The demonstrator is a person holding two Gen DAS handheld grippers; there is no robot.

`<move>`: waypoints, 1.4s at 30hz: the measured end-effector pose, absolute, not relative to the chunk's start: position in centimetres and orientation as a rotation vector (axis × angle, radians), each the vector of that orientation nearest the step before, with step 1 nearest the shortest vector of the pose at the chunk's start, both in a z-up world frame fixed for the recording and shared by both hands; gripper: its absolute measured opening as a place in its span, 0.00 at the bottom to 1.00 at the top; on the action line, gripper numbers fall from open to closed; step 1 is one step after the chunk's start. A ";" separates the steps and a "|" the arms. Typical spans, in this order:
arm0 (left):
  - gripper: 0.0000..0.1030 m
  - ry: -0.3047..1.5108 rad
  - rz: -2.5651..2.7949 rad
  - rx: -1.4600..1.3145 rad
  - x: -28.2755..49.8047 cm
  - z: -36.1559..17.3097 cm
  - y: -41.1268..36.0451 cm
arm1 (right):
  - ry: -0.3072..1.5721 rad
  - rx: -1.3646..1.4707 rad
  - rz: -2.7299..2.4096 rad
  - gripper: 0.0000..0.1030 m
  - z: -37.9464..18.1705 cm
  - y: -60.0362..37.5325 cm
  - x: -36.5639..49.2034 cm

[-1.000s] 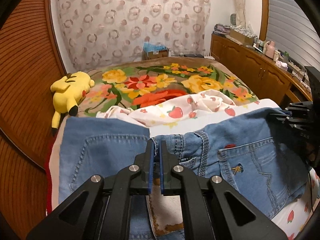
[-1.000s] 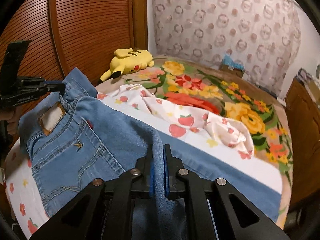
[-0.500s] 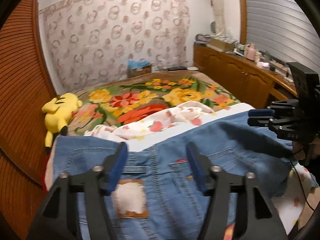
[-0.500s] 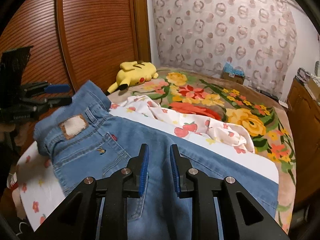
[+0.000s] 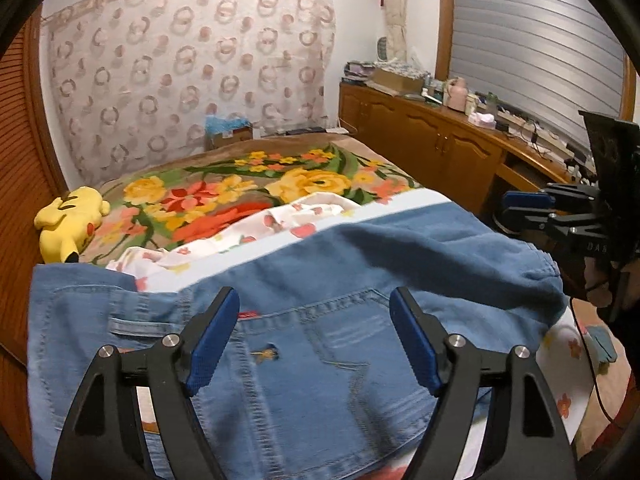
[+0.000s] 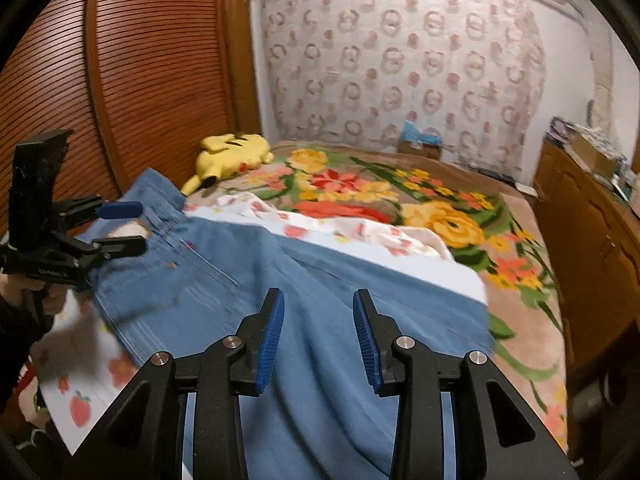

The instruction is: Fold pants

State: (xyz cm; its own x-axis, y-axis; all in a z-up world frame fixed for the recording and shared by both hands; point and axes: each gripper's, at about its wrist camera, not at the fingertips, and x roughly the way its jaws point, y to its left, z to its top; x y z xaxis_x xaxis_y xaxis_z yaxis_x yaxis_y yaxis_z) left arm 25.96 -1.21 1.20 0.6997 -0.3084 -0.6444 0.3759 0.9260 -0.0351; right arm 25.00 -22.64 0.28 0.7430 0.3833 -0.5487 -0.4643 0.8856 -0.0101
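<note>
Blue denim pants [image 5: 320, 344]: spread flat across near end of bed [image 5: 256, 168], waistband at lower left of left wrist view, back pocket at centre. Left claw [image 5: 314, 338]: spread wide, empty, above pocket area. Right claw [image 6: 318, 338]: parted, empty, over folded leg fabric. Strawberry-print sheet [image 6: 348, 232]: bunched beyond pants. Yellow plush toy [image 5: 70, 220]: at left edge of floral blanket [image 6: 400, 188].

Your left claw [image 5: 314, 336] and right claw [image 6: 319, 334] hang over flat jeans [image 5: 320, 320]; wardrobe [image 6: 140, 80] on the left, cabinet [image 5: 432, 148] on the right, plush [image 5: 72, 220] ahead.
</note>
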 end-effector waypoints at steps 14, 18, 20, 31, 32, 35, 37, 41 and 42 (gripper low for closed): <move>0.76 0.775 -0.417 0.120 25.2 -2.0 -4.5 | 0.702 -0.068 0.293 0.40 -4.4 -28.5 25.0; 0.76 0.800 -0.424 0.135 24.9 -3.0 -5.3 | 0.741 -0.048 0.269 0.41 -3.9 -29.0 25.6; 0.76 0.815 -0.429 0.136 24.8 -3.6 -5.6 | 0.752 -0.038 0.257 0.41 -3.4 -29.3 25.4; 0.76 0.840 -0.449 0.145 24.0 -4.3 -6.9 | 0.781 -0.077 0.260 0.44 -2.5 -28.3 22.5; 0.76 0.839 -0.450 0.146 23.9 -4.3 -6.9 | 0.782 -0.078 0.261 0.44 -2.6 -28.3 22.6; 0.76 0.839 -0.449 0.149 23.7 -4.4 -6.9 | 0.776 -0.086 0.265 0.44 -2.5 -28.4 22.8; 0.76 0.842 -0.448 0.146 23.8 -4.4 -6.6 | 0.769 -0.094 0.274 0.44 -2.5 -28.2 23.0; 0.76 0.845 -0.449 0.143 23.8 -4.5 -6.7 | 0.756 -0.112 0.295 0.44 -2.6 -27.8 23.2; 0.76 0.846 -0.452 0.142 23.9 -4.5 -6.8 | 0.752 -0.118 0.304 0.44 -2.8 -27.7 23.4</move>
